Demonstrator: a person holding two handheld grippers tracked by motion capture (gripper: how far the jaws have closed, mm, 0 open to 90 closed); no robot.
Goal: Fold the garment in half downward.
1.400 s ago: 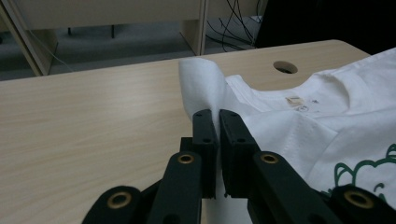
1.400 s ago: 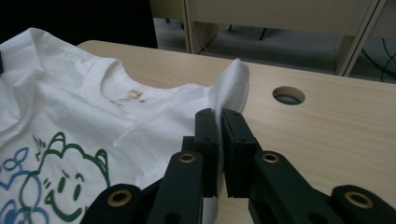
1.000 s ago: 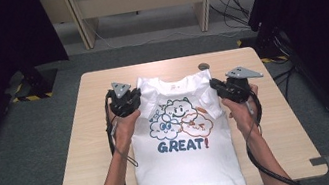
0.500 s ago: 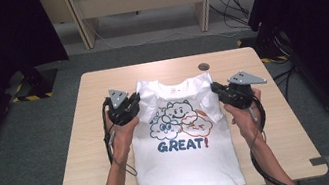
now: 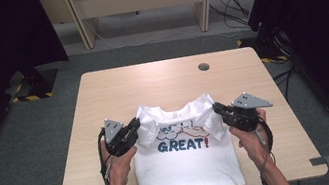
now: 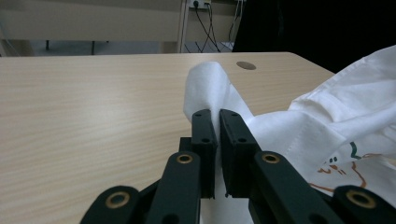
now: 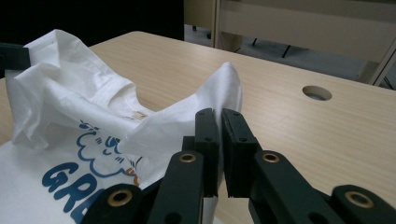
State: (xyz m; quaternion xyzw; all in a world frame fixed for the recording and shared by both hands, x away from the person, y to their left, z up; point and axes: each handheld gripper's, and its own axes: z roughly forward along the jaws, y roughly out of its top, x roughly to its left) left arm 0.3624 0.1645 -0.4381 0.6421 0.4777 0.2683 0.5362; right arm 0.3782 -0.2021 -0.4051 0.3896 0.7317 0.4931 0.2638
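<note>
- My left hand-held gripper [image 5: 134,127] was clenched on the left shoulder of the white T-shirt [image 5: 189,162], a fold of cloth pinched between its jaws.
- My right hand-held gripper [image 5: 217,109] was clenched on the right shoulder in the same way.
- The shirt lay on the near half of the desk [image 5: 161,83], its top edge lifted and folded toward the blue "GREAT!" print [image 5: 181,144].
- A round hole [image 5: 204,66] sat in the desk's far side, well apart from the shirt.

I see the white T-shirt [image 5: 187,162] by the tabletop's [image 5: 150,82] near edge; left gripper [image 5: 133,126] and right gripper [image 5: 217,108] pinch its shoulders, lifted.
</note>
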